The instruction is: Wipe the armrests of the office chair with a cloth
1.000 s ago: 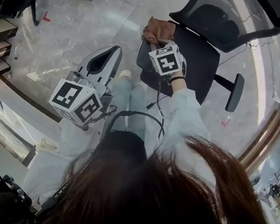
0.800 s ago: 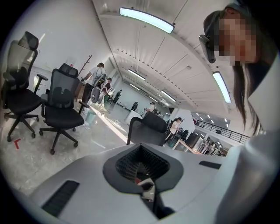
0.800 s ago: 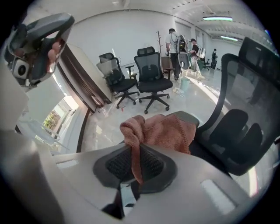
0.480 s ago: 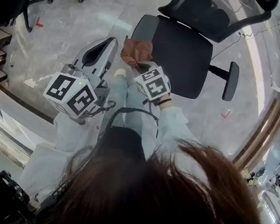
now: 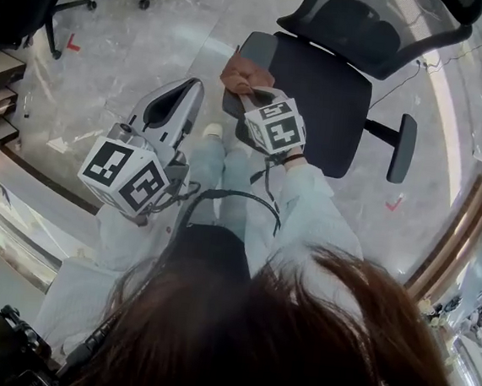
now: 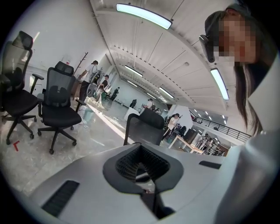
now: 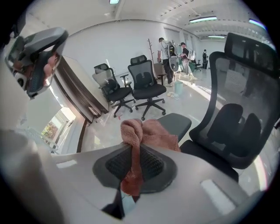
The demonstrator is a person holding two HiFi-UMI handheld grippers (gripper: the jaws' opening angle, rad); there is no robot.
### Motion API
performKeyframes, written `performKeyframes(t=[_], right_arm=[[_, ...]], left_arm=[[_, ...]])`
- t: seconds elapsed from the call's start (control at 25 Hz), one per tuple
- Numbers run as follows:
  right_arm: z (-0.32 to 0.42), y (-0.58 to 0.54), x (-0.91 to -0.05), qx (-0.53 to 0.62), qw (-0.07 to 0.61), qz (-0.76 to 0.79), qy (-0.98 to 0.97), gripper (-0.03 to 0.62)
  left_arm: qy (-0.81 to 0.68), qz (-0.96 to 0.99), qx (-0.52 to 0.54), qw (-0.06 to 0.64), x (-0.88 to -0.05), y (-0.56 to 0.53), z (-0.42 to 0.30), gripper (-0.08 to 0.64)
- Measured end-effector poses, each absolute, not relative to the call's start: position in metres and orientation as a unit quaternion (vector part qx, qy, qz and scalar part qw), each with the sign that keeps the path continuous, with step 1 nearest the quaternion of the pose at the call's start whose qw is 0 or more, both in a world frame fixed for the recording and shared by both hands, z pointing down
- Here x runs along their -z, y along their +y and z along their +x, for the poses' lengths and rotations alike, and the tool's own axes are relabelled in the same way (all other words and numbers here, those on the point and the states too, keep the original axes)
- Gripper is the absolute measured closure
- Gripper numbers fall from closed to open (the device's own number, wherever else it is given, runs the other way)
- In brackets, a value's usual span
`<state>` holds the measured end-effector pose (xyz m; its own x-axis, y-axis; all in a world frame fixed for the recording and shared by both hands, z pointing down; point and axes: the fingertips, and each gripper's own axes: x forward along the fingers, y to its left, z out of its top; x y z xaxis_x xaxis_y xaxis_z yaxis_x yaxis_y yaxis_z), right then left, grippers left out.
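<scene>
Above a bright office's glossy marble floor [image 5: 154, 35], the jaws of our right gripper [image 5: 249, 89] pinch the pink cloth [image 5: 238, 69] over the chair armrest [image 7: 179, 121]; our left gripper [image 5: 181, 96] has its jaws pressed together.

— Where's the cloth [image 5: 246, 71]?
— Between the right tongs [image 5: 251, 91], at the near end of the armrest [image 5: 257, 42] on the office chair's [image 5: 319, 85] left edge.
— And the left tongs [image 5: 175, 105]?
— Left of the chair, apart from it, above the floor [image 5: 155, 27]. The other armrest [image 5: 405, 148] stands off the seat's right edge.
</scene>
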<state>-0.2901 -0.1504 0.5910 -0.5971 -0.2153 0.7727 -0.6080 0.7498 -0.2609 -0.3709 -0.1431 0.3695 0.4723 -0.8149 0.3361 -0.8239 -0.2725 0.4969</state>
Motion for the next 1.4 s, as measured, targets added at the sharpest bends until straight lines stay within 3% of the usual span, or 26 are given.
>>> performKeyframes(t=[0.6, 1.4], right_arm=[[-0.288, -0.317, -0.615, -0.268, 0.393, 0.308, -0.824, 0.560], [-0.298, -0.092, -0.585, -0.339, 0.371, 0.179, -0.846, 0.560]], left_arm=[[-0.553, 0.765, -0.015, 0.329, -0.384, -0.156, -0.421, 0.557], [-0.498, 0.810, 0.010, 0.310, -0.360, -0.141, -0.364, 0.557]])
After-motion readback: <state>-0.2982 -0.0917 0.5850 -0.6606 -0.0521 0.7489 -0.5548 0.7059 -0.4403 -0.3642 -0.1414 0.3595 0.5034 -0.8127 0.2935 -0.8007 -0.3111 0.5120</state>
